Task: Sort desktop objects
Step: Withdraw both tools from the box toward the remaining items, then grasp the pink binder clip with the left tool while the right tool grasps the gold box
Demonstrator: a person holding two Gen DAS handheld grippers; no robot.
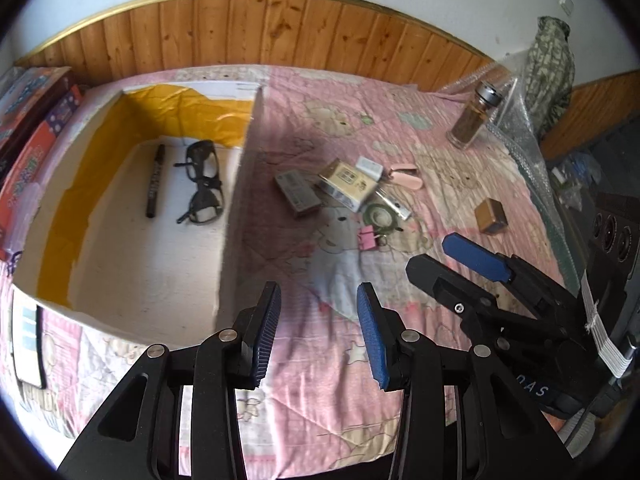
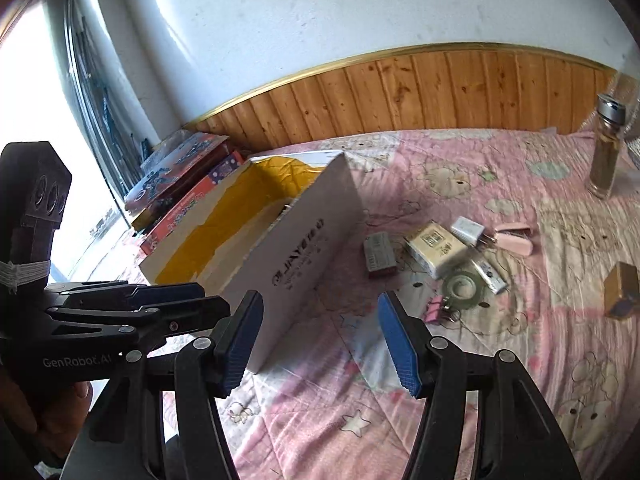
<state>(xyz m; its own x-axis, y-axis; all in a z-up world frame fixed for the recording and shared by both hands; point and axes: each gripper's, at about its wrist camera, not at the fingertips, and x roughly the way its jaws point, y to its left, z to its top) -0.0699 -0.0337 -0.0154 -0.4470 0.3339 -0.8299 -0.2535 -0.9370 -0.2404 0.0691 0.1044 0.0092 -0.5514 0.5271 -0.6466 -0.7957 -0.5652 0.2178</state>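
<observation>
A white cardboard box (image 1: pixel 234 184) with yellow lining stands at the left; it also shows in the right wrist view (image 2: pixel 296 264). Inside lie a black marker (image 1: pixel 155 181) and black glasses (image 1: pixel 203 184). To its right on the pink quilt lie a grey box (image 1: pixel 298 194), a cream box (image 1: pixel 348 184), a white charger (image 1: pixel 369 167), a pink object (image 1: pixel 404 174), a tape roll (image 1: pixel 379 216) and a pink binder clip (image 1: pixel 368 239). My left gripper (image 1: pixel 318 334) is open and empty above the quilt. My right gripper (image 2: pixel 320 342) is open and empty; it also shows in the left wrist view (image 1: pixel 452 256).
A glass jar with a metal lid (image 1: pixel 474 118) stands at the back right. A small brown box (image 1: pixel 491 216) lies right of the pile. Colourful game boxes (image 1: pixel 28 136) are stacked left of the white box. Wood panelling runs behind the bed.
</observation>
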